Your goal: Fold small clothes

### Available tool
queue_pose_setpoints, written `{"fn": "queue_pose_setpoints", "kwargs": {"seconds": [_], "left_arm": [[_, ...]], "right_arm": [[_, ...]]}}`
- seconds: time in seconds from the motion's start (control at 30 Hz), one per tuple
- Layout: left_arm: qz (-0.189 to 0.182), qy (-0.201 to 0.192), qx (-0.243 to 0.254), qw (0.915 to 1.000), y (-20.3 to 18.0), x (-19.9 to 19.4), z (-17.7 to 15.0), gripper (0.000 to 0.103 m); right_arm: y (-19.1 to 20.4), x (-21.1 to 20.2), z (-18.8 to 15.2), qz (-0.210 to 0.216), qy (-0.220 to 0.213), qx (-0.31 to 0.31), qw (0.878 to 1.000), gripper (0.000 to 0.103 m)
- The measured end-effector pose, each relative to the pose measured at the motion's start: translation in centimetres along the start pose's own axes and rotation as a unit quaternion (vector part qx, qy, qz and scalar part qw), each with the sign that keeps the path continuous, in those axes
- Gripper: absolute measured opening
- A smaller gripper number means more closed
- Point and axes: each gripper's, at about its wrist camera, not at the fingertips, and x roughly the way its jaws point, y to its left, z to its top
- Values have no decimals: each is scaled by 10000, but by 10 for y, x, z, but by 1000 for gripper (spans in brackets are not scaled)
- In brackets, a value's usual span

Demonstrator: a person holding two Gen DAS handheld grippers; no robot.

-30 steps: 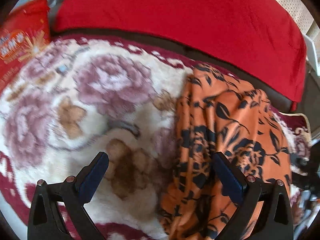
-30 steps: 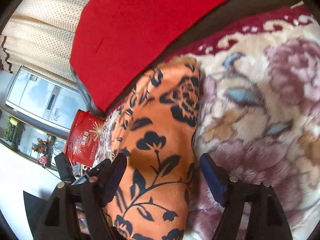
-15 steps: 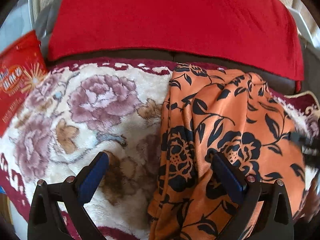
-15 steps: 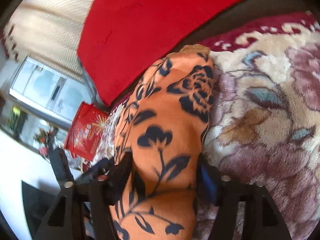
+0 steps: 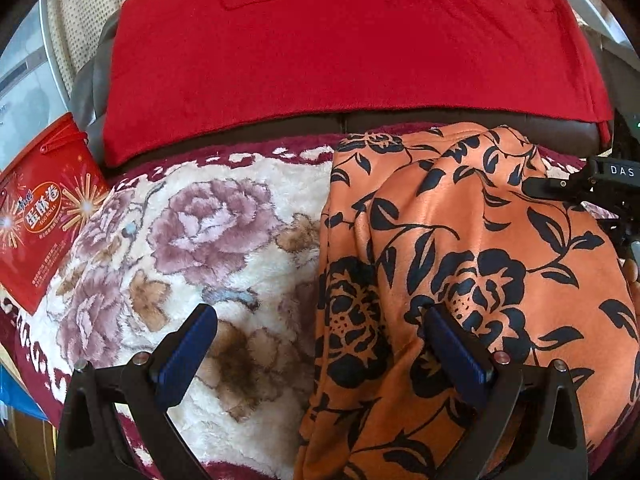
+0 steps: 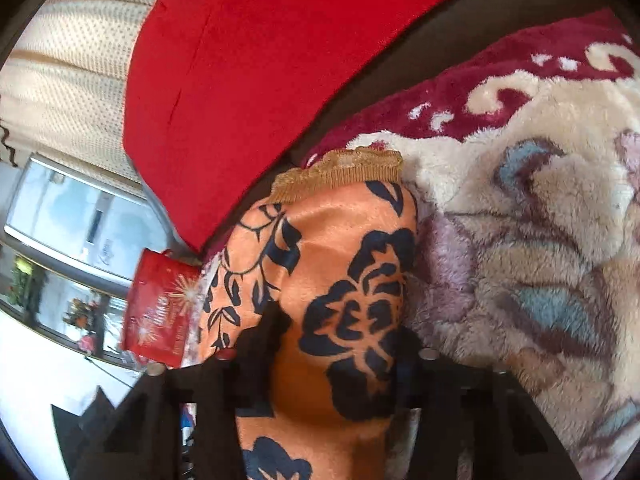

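An orange satin garment printed with black roses and leaves [image 5: 460, 232] lies bunched on a plush cream blanket patterned with mauve flowers and a maroon border [image 5: 208, 240], in front of a bright red cloth draped over a dark sofa back [image 5: 340, 48]. The left tongs [image 5: 320, 344] stand wide open, gripping nothing, their right finger over the garment's edge. The right tongs [image 6: 332, 356] are closing with a fold of the garment between the jaws.

daylit sofa [image 5: 472, 124] under red throw [image 5: 340, 40], floral fleece blanket [image 5: 224, 240], beige curtain [image 6: 76, 60]
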Motion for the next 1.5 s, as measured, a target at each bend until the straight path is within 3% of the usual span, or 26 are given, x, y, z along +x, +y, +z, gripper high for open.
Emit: {"fn": "queue_pose_setpoints", "kwargs": {"seconds": [0.13, 0.17, 0.2, 0.27, 0.5, 0.77, 0.87, 1.0, 1.1, 1.2, 1.37, 1.43, 1.5], "left_arm": [[12, 8, -7, 10000, 2, 4, 1, 103], [11, 7, -17, 10000, 3, 4, 1, 103], [17, -2, -20, 10000, 3, 3, 1, 103], [30, -7, -18, 10000, 3, 2, 1, 103], [39, 16, -27, 10000, 4, 0, 0, 103], [50, 63, -47, 10000, 6, 2, 1, 103], [121, 70, -10, 9999, 5, 5, 2, 103], [38, 100, -57, 9999, 8, 5, 3, 103], [-224, 163, -219, 9994, 18, 4, 5, 103], [-665, 188, -579, 9959, 37, 1, 9, 103], [-1837, 831, -1248, 9715, 66, 22, 4, 103], [-2077, 1118, -1458, 9608, 73, 34, 0, 103], [-2208, 1149, -1629, 9547, 78, 38, -2, 103]], "right_arm": [[13, -6, -2, -145, -111, -246, 9995, 43], [16, -7, -3, -141, -110, -198, 9996, 51], [17, -9, -4, -142, -87, -123, 9998, 67], [18, -17, -10, -60, -18, -19, 10000, 79], [19, -54, -39, -26, 86, -125, 9999, 79], [2, -54, -71, 80, 360, -157, 9992, 78], [10, -42, -75, 61, 327, -494, 9982, 58], [19, -46, -74, -3, 322, -683, 9971, 58], [12, -48, -67, 9, 484, -411, 9980, 72], [15, -58, -61, 164, 455, -457, 9978, 76], [15, -65, -59, 300, 366, -414, 9980, 77], [14, -64, -60, 327, 379, -392, 9980, 77], [12, -65, -60, 339, 392, -414, 9978, 78]]}}
